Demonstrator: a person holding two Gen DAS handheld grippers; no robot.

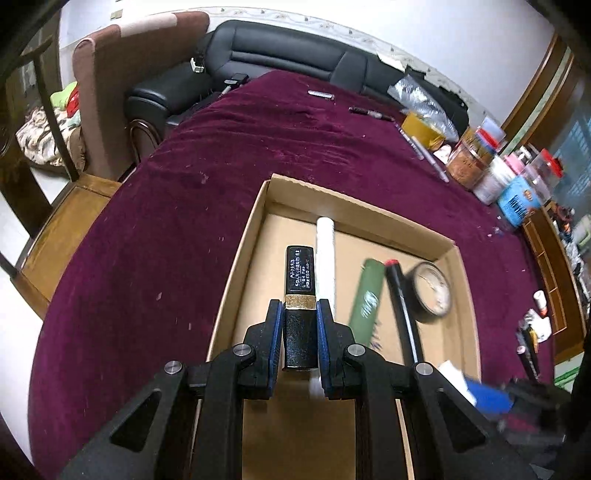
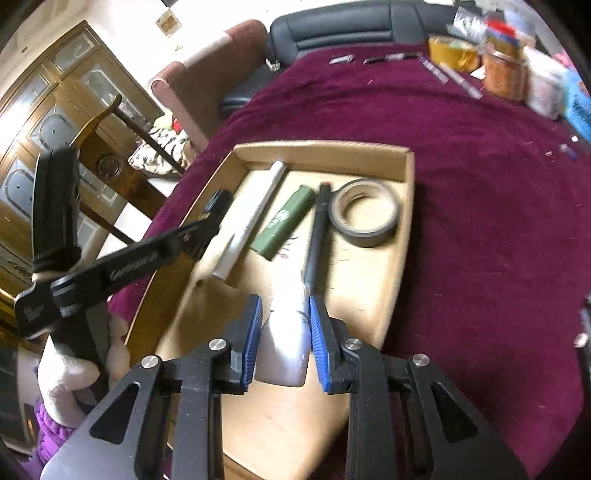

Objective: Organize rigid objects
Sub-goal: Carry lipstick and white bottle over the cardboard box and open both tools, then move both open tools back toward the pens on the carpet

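Matt cardboard tray (image 1: 236, 258), velvety cloth (image 1: 184, 184)

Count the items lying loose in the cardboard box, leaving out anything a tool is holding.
4: white tube leftmost, green case beside it, black pen next, tape roll rightmost. The tools may hide others.

We see the box (image 2: 408, 192) on the table (image 2: 480, 221). In it, left to right: tube (image 2: 255, 218), case (image 2: 282, 221), pen (image 2: 318, 229), tape (image 2: 364, 212). Jars (image 2: 504, 74) & pens (image 2: 458, 81) at the table's far right edge, sofa (image 2: 351, 26) behind.
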